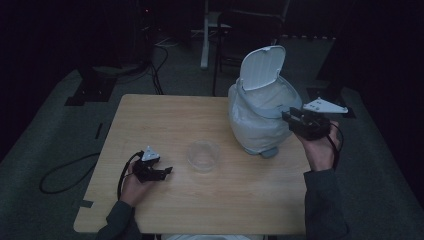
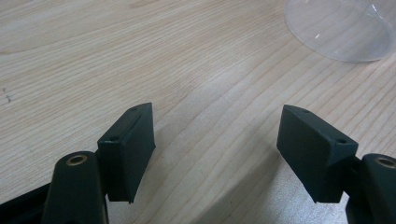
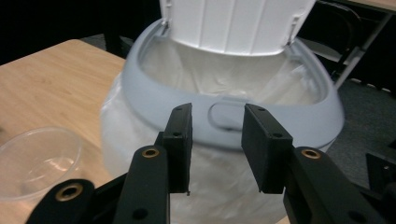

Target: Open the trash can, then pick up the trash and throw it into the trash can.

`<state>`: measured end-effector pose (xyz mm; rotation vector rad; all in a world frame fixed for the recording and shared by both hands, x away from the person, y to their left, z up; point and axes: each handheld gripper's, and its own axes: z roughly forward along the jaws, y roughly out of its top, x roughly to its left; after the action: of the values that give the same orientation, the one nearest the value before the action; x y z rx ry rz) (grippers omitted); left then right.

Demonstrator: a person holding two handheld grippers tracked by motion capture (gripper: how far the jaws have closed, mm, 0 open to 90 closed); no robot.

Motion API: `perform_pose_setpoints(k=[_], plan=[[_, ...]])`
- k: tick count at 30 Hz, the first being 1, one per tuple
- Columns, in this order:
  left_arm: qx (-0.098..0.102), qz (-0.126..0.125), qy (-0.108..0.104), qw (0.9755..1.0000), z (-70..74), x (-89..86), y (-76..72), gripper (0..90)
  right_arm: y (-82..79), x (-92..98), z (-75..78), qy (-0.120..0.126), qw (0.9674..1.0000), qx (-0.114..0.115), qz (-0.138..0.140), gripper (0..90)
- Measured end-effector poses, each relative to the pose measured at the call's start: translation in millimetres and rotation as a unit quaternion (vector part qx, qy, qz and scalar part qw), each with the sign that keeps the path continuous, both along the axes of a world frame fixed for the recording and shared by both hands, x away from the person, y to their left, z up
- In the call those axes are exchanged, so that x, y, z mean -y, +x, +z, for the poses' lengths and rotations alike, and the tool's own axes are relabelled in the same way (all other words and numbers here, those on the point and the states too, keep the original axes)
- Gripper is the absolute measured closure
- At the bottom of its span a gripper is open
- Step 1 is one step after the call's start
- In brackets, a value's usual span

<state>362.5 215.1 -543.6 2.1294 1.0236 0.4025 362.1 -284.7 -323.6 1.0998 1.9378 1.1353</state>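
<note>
High view: fixed above the person's side, facing forward and down, far enough to take in the whole wooden table (image 1: 165, 120) and dark floor beyond. Left gripper view: close over the tabletop, looking down along its jaws; edge of the clear bowl (image 2: 338, 30) at top right. Right gripper view: close, roughly level, facing the bin (image 3: 233, 116) with lid raised; bowl at lower left. All three views share bowl and tabletop; bin shared by high and right gripper views.
</note>
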Motion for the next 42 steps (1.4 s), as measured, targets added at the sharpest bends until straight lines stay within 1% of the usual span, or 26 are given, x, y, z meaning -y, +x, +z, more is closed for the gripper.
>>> perform_pose_setpoints(k=[4, 5, 6, 7, 8, 10, 15, 17, 19, 20, 22, 26, 29, 31, 34, 37, 40, 42], plan=[[0.0, 0.0, 0.0, 1.0, -0.1, 0.2, -0.1, 28.6, -12.7, -3.1, -10.2, 0.001, 0.9998, -0.002, 0.021, 59.5], [0.0, 0.0, 0.0, 1.0, -0.1, 0.2, -0.1, 28.6, -12.7, -3.1, -10.2, 0.001, 0.9998, -0.002, 0.021, 59.5], [0.003, 0.002, 0.005, 1.0, -0.2, 1.7, -0.8, 28.6, -15.8, -4.2, -13.7, 0.0, 0.9996, -0.003, 0.029, 59.0], [0.004, 0.001, 0.008, 1.0, -0.2, 2.3, -1.1, 28.6, -22.0, -7.4, -22.6, -0.007, 0.999, -0.006, 0.044, 57.6], [0.005, 0.0, 0.013, 0.9999, -0.2, 2.7, -1.3, 28.6, -24.5, -9.1, -27.0, -0.009, 0.9988, -0.008, 0.048, 57.1], [0.009, 0.0, 0.016, 0.9998, -0.5, 3.7, -1.6, 28.6, -27.7, -12.4, -37.0, -0.013, 0.998, -0.013, 0.06, 56.3], [0.009, -0.002, 0.019, 0.9998, -0.5, 4.3, -1.4, 27.6, -26.8, -20.7, -66.6, -0.027, 0.9957, -0.037, 0.08, 53.0], [0.008, -0.002, 0.019, 0.9998, -0.6, 5.0, -1.3, 26.9, -24.2, -23.3, -78.8, -0.03, 0.9948, -0.044, 0.087, 52.0], [0.008, -0.001, 0.019, 0.9998, -0.6, 5.4, -1.3, 26.1, -21.2, -25.0, -90.9, -0.03, 0.9932, -0.047, 0.102, 51.7], [0.007, -0.002, 0.02, 0.9998, -0.4, 5.3, -1.2, 26.0, -19.6, -26.3, -96.3, -0.032, 0.9927, -0.055, 0.102, 50.8], [0.007, -0.002, 0.02, 0.9998, -0.3, 5.5, -1.1, 26.1, -17.2, -29.0, -105.9, -0.038, 0.9915, -0.063, 0.107, 50.7], [0.004, 0.004, 0.022, 0.9997, 0.4, 6.6, -1.7, 26.2, -15.9, -33.5, -118.5, -0.043, 0.9894, -0.076, 0.116, 49.0], [-0.002, 0.005, 0.028, 0.9996, 2.6, 6.6, -2.8, 28.4, -16.3, -34.9, -127.5, -0.036, 0.989, -0.079, 0.12, 49.0], [-0.006, 0.005, 0.025, 0.9997, 3.7, 6.2, -3.2, 32.5, -16.6, -34.4, -134.2, -0.036, 0.9887, -0.081, 0.121, 49.0], [-0.013, 0.002, 0.02, 0.9997, 4.8, 6.2, -2.9, 34.5, -16.6, -33.6, -144.8, -0.03, 0.9886, -0.083, 0.122, 49.1], [-0.021, -0.005, 0.014, 0.9997, 6.2, 8.0, -3.2, 37.3, -16.3, -34.4, -155.9, -0.035, 0.9878, -0.088, 0.124, 49.0], [-0.022, -0.01, 0.018, 0.9995, 8.5, 10.7, -4.0, 39.1, -15.3, -35.7, -168.0, -0.035, 0.9877, -0.094, 0.12, 48.3], [-0.016, -0.011, 0.023, 0.9995, 10.5, 12.1, -4.5, 39.6, -14.6, -36.8, -176.2, -0.037, 0.9876, -0.096, 0.118, 48.4]])
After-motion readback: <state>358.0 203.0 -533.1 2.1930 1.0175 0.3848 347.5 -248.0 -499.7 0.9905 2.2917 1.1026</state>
